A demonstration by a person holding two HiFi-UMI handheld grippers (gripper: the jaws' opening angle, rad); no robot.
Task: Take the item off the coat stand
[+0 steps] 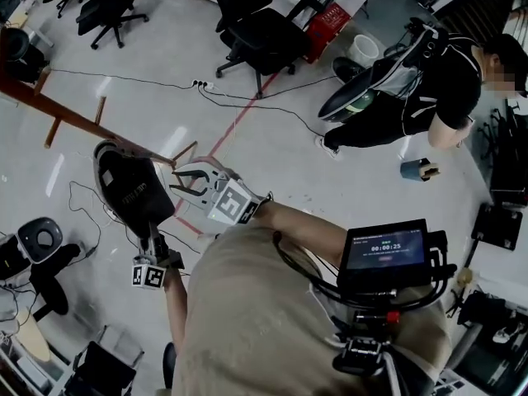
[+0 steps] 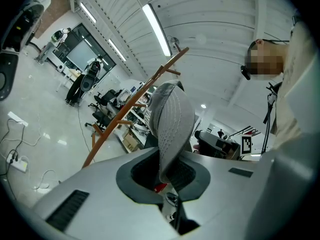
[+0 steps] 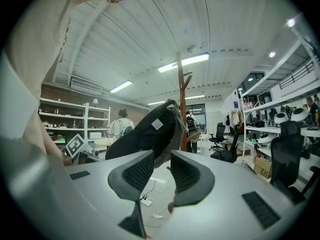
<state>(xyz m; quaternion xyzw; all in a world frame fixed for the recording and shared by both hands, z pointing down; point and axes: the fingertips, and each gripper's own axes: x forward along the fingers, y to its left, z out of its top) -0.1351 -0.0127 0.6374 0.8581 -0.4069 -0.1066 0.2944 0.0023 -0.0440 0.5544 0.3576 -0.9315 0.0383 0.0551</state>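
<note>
Nearest, the left hand-held gripper (image 2: 169, 180) is pinched on the brim of the cap (image 2: 172, 121), a soft grey fabric with stitched rows that curves up and away from the jaws. The right hand-held gripper (image 3: 155, 170) is spread and empty just beside it, its ribbed pads facing the dark crown ahead. Behind the cap rises the wooden stand (image 3: 181, 99), a slim pole with short pegs. Whether the cap touches a peg I cannot tell. The left hand looks best placed to draw it clear.
</note>
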